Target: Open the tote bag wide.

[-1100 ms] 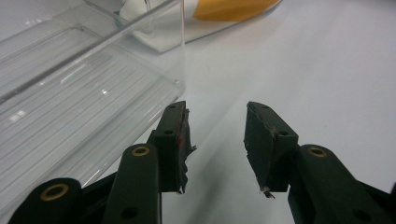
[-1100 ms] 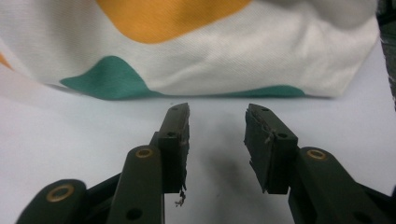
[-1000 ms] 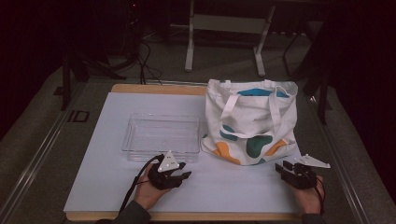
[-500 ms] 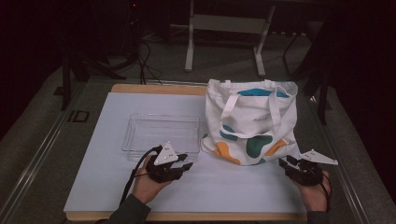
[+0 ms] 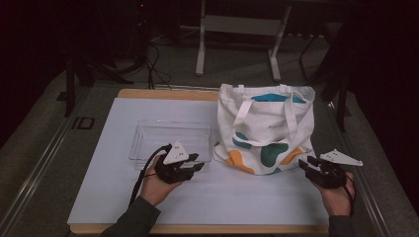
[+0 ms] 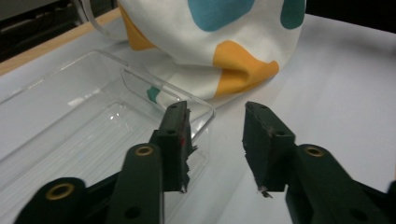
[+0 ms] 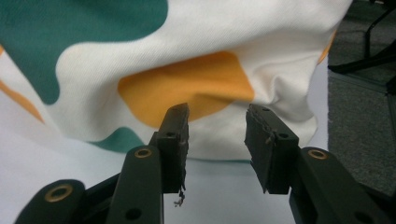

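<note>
A white tote bag point(image 5: 267, 128) with teal, blue and orange patches stands on the white table, right of centre. A clear plastic tray point(image 5: 170, 140) lies to its left. My left gripper point(image 5: 195, 167) hovers by the tray's near right corner, jaws apart with nothing between them. In the left gripper view the tray point(image 6: 70, 126) and the bag point(image 6: 210, 46) lie beyond the open left gripper point(image 6: 215, 135). My right gripper point(image 5: 307, 165) is held near the bag's lower right corner, open and empty. The right gripper point(image 7: 217, 135) faces the bag point(image 7: 187, 70) close up.
The white table cover point(image 5: 237, 197) ends in a wooden edge point(image 5: 168, 94) at the back. Dark floor, cables and a metal stand point(image 5: 237, 34) lie beyond the table. A metal rail point(image 5: 44, 163) runs along the table's left side.
Both hands have lifted their grippers a little off the table. The left one has come closer to the tray's corner. Jaws stay apart on both.
</note>
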`<state>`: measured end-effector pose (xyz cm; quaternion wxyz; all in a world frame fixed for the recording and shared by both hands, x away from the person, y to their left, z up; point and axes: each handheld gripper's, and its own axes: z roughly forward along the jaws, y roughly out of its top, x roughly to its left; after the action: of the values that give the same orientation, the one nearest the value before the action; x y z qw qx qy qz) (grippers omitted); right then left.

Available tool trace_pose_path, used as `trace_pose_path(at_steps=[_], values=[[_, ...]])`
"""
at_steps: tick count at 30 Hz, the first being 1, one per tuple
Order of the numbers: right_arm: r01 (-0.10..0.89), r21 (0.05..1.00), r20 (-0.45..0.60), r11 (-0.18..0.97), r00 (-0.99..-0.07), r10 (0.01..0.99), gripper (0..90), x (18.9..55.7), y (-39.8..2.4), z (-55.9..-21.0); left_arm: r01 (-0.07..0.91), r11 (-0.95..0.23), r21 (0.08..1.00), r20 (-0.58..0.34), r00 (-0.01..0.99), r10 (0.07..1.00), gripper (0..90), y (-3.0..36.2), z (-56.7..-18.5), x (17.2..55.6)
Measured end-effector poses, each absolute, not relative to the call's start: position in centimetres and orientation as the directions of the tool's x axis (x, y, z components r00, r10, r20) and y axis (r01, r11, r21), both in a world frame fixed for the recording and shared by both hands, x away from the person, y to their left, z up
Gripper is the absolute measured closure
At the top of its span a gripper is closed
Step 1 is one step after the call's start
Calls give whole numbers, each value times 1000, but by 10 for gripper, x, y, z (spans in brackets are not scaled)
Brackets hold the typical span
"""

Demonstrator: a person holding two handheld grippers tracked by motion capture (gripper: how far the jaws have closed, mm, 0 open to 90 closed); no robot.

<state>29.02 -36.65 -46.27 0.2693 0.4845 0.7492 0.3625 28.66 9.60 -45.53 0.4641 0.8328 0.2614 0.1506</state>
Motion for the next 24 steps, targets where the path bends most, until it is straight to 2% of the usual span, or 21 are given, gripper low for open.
trace_pose_path(at_steps=[17, 24], values=[[518, 806, -88, 287, -375, 923, 588, 309, -365, -447, 274, -452, 849, 36, 823, 567, 585, 91, -442, 307], [507, 819, -70, 267, -374, 925, 588, 315, -365, -442, 269, -447, 853, 42, 819, 573, 573, 91, -433, 319]])
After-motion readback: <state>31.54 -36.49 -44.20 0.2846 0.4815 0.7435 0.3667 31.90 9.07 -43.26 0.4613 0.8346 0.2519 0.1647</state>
